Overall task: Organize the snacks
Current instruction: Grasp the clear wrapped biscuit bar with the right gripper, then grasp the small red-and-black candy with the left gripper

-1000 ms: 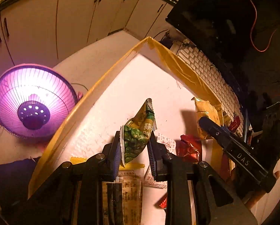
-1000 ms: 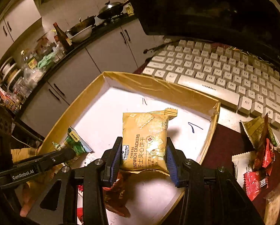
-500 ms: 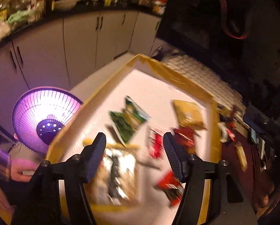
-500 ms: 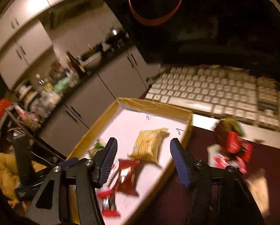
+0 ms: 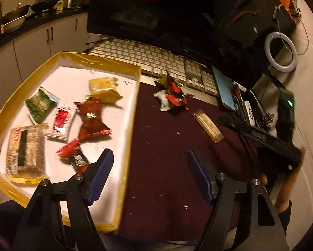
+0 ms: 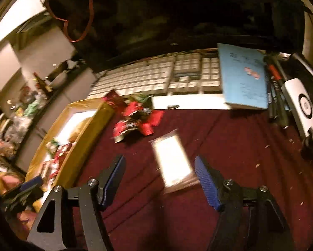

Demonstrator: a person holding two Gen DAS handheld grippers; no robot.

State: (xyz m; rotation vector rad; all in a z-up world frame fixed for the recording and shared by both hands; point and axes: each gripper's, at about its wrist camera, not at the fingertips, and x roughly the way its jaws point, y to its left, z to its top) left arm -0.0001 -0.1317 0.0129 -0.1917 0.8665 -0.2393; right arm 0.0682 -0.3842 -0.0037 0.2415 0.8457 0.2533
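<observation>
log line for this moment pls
left hand-held gripper: opening, empty | right hand-held gripper: opening, empty | tray: six snacks | flat packet: on cloth

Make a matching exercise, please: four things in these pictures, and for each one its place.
Things:
1. green packet
2. flat gold bar packet
3. blue booklet
4. pile of red wrappers

Places:
A. alone on the dark red cloth
B. partly over the keyboard
C. inside the yellow-edged tray
D. on the cloth, just before the keyboard

Pairs: 1-C, 2-A, 3-B, 4-D
</observation>
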